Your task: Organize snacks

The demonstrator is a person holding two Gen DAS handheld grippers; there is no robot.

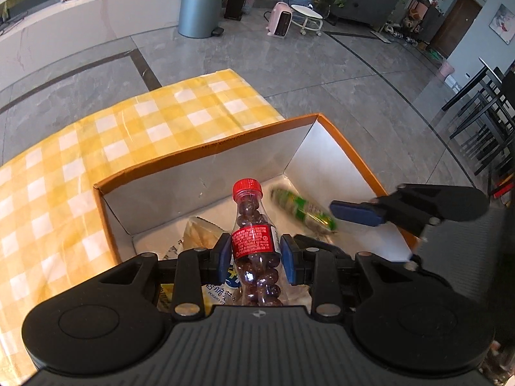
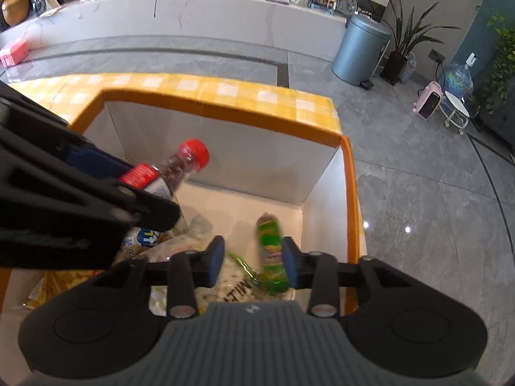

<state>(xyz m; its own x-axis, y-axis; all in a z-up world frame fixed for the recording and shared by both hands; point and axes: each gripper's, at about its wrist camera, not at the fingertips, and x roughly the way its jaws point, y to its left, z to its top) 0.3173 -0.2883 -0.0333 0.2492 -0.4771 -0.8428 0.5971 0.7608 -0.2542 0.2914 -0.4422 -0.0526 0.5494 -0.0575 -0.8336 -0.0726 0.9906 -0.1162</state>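
An orange-rimmed cardboard box [image 1: 206,156] [image 2: 349,186] with white inner walls stands on the yellow checked tablecloth [image 1: 96,135]. My left gripper [image 1: 256,254] is shut on a small clear bottle [image 1: 254,225] [image 2: 180,164] with a red cap, full of brown candies, and holds it upright over the box. My right gripper [image 2: 252,262] hangs open over the box's right side. A blurred green snack packet [image 2: 270,254] [image 1: 302,210] lies loose beside its right pad [image 2: 289,263], above the box floor. One right fingertip [image 1: 354,214] shows in the left wrist view.
Inside the box lie a yellow chip bag [image 2: 64,283], a clear bag of pale snacks [image 2: 225,280] and a wrapped pastry [image 1: 199,231]. Beyond the table are grey floor tiles, a grey pedal bin [image 1: 201,3] [image 2: 360,51] and a white counter [image 2: 193,9].
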